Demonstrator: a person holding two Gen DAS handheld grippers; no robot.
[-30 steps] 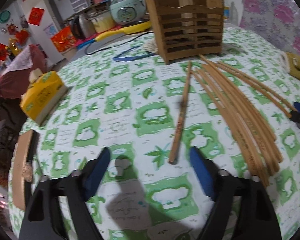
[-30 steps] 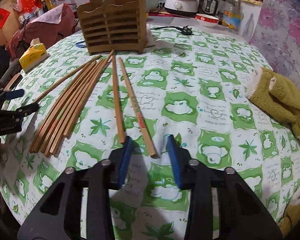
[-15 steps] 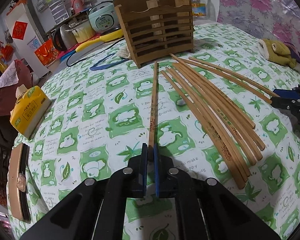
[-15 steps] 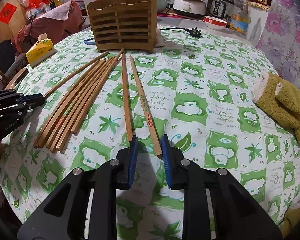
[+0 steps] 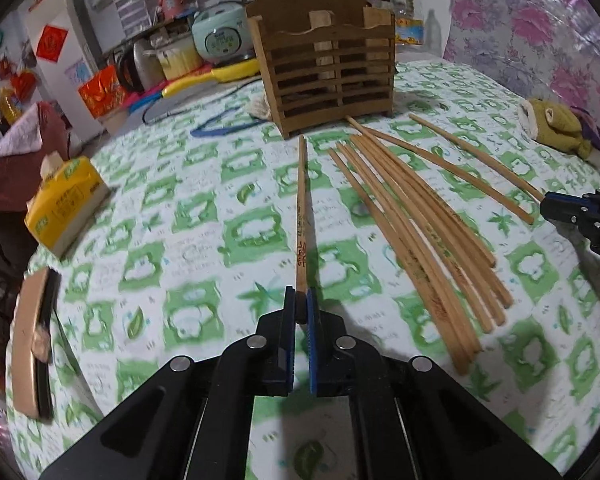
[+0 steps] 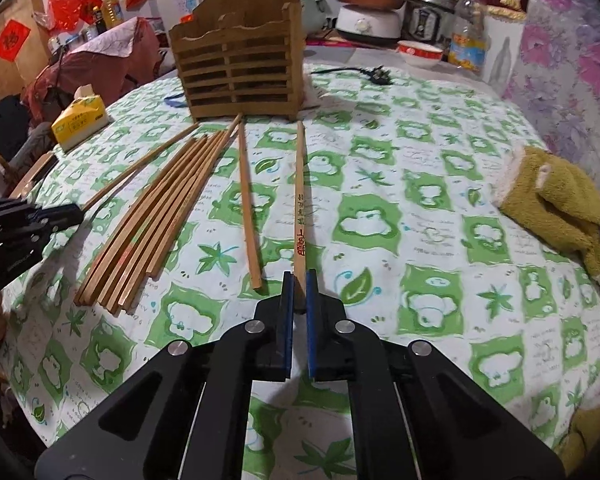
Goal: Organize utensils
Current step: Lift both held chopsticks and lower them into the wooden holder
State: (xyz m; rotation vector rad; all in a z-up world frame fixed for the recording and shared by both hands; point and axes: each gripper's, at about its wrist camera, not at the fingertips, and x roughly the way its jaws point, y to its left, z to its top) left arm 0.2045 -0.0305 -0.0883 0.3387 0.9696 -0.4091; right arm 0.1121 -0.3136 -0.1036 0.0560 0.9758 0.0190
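Both tongs, left and right, each pinch one thin printed bamboo chopstick by its thick end. The sticks point at the slatted wooden holder on the bench. They look light and stiff (probably slick too), so an end grip could let them swivel.

Chopstick bundle on tablecloth, before slatted holder; tissue box left, stuffed toy right.

Black grippers, blue-padded jaws, silver pivot screws.
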